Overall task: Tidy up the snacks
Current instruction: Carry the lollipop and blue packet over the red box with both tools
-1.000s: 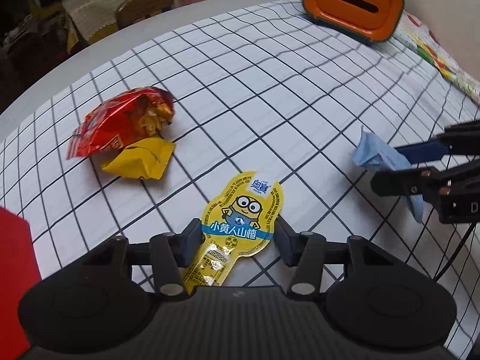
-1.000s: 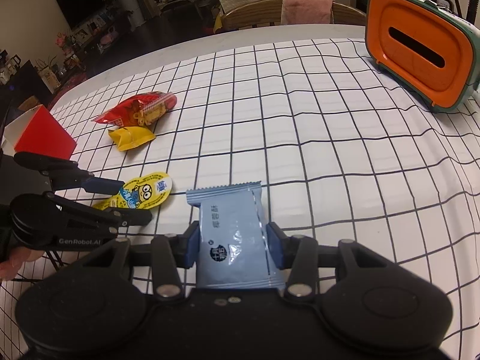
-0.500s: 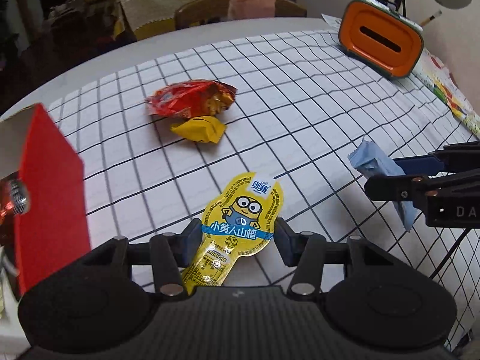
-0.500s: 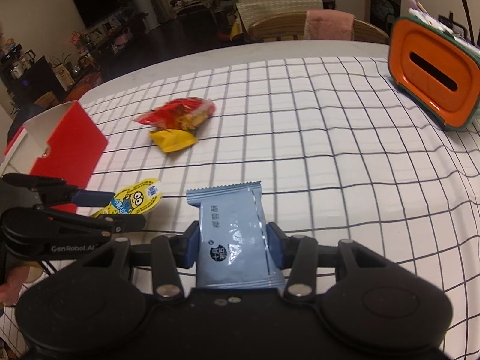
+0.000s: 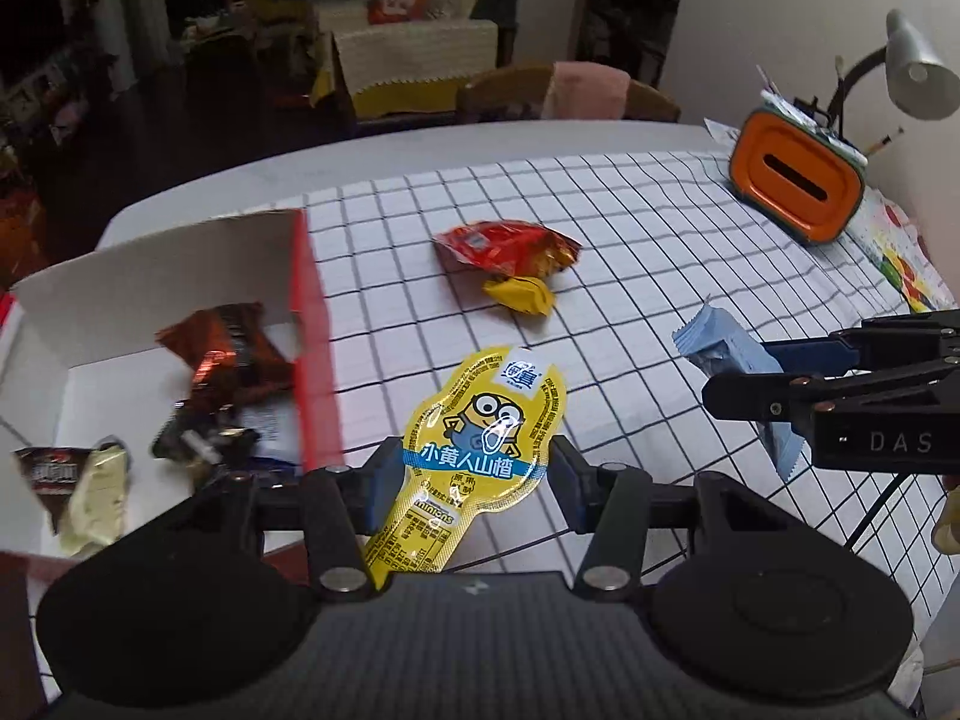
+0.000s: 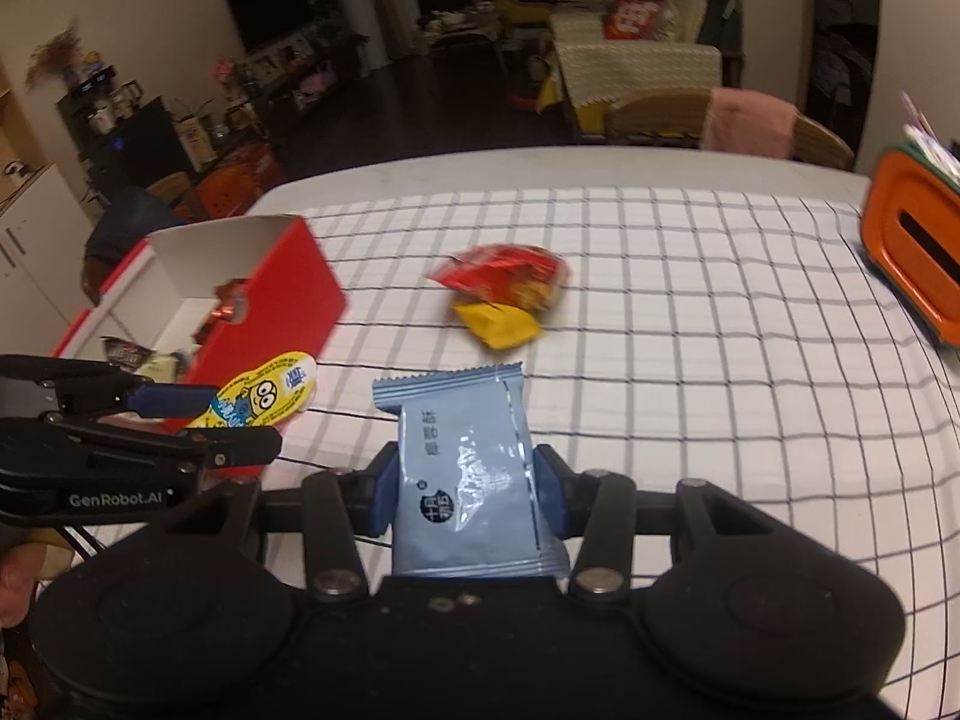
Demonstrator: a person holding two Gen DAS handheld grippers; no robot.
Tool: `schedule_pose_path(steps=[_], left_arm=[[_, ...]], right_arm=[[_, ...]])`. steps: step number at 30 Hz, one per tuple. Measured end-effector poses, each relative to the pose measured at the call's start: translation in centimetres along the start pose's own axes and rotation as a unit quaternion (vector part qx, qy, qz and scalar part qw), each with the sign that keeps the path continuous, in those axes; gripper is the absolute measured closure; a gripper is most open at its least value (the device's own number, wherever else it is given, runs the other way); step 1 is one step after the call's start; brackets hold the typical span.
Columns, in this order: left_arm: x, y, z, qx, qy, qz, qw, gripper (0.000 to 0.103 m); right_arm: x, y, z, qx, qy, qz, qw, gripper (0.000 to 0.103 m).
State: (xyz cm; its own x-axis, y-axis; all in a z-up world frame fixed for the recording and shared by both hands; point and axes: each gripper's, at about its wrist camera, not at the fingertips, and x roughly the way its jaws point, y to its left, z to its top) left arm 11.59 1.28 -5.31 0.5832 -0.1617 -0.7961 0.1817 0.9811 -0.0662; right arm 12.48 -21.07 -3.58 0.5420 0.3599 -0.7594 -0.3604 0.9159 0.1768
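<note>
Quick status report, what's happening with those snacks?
Left gripper shut on yellow packet; right gripper shut on blue packet. Red box open, path unobstructed.

My left jaws pinch a yellow cartoon-printed snack pouch (image 5: 480, 450); my right pinch a pale blue foil packet (image 6: 474, 480). A crinkled red bag (image 5: 507, 246) touches a small yellow packet (image 5: 522, 295) on the checked cloth. Dark wrappers lie in the red open box (image 5: 309, 324).

box (image 5: 180, 276) left on table (image 5: 600, 216) | 2 packets (image 5: 510, 252) centre, touching | tissue holder (image 5: 792, 186) far right
</note>
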Motion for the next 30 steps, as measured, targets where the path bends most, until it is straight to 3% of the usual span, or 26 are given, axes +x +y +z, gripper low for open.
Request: schedule_pose_path(steps=[13,30], left_arm=[[-4.4,7.0,-0.5,-0.037,-0.034,0.043,0.9978,0.052],[-4.6,16.5,-1.3,-0.062,-0.027,0.095,0.9931,0.052]], right_arm=[[1.4,8.7,2.9,-0.067,-0.007,0.018,0.998,0.058],[6.7,17.1,5.2,-0.105,0.009,0.016,0.994,0.058]])
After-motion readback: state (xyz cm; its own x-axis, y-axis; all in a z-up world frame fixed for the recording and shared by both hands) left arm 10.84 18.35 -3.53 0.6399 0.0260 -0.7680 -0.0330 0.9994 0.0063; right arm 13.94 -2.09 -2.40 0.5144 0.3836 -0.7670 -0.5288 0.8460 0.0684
